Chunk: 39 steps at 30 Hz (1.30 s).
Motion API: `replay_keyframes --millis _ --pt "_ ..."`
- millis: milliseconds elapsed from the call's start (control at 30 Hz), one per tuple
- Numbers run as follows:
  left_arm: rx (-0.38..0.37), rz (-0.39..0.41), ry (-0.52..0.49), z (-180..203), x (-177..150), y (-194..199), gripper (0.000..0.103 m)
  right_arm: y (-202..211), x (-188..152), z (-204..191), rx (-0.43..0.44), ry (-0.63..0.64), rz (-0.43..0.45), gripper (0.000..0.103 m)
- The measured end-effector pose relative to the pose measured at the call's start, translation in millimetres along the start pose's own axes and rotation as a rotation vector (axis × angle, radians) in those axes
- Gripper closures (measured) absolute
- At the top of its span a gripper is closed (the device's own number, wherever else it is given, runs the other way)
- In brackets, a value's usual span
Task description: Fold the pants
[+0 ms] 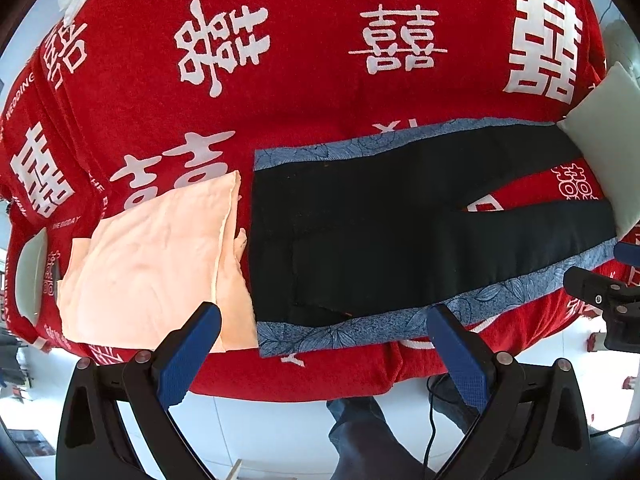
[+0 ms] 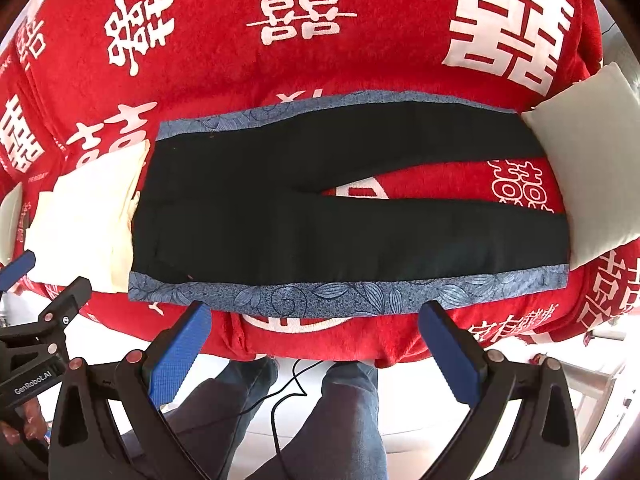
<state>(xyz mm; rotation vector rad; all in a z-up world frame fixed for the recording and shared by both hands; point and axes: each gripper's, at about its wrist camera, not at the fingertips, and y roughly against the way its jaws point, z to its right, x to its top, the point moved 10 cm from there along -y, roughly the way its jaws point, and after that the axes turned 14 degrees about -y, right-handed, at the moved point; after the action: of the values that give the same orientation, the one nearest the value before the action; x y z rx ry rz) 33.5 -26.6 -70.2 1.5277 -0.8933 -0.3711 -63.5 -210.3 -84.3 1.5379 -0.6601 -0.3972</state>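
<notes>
Black pants (image 1: 380, 236) with blue floral side stripes lie flat on the red bedspread (image 1: 280, 92), waistband to the left, legs spread to the right. They also show in the right wrist view (image 2: 320, 216). My left gripper (image 1: 324, 320) is open and empty, hovering just above the pants' near edge at the waist end. My right gripper (image 2: 316, 316) is open and empty, hovering near the front stripe at mid-leg. Each gripper shows at the edge of the other's view.
A folded peach cloth (image 1: 156, 264) lies left of the waistband. A white pillow (image 1: 604, 152) covers the far leg's cuff at the right. The bed's front edge drops to a white floor, where the person's legs (image 2: 344, 408) and a black cable (image 2: 288, 392) are.
</notes>
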Motion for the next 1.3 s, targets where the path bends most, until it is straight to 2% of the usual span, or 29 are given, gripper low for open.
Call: replay_keyframes --millis 767,1300 --pt "0.006 0.011 0.011 -5 1 3 0.000 5 3 1 0.001 0.014 0.022 0.000" --pt "0.033 -0.007 0.017 9 3 5 0.000 2 10 10 0.030 0.022 0.015 0.000"
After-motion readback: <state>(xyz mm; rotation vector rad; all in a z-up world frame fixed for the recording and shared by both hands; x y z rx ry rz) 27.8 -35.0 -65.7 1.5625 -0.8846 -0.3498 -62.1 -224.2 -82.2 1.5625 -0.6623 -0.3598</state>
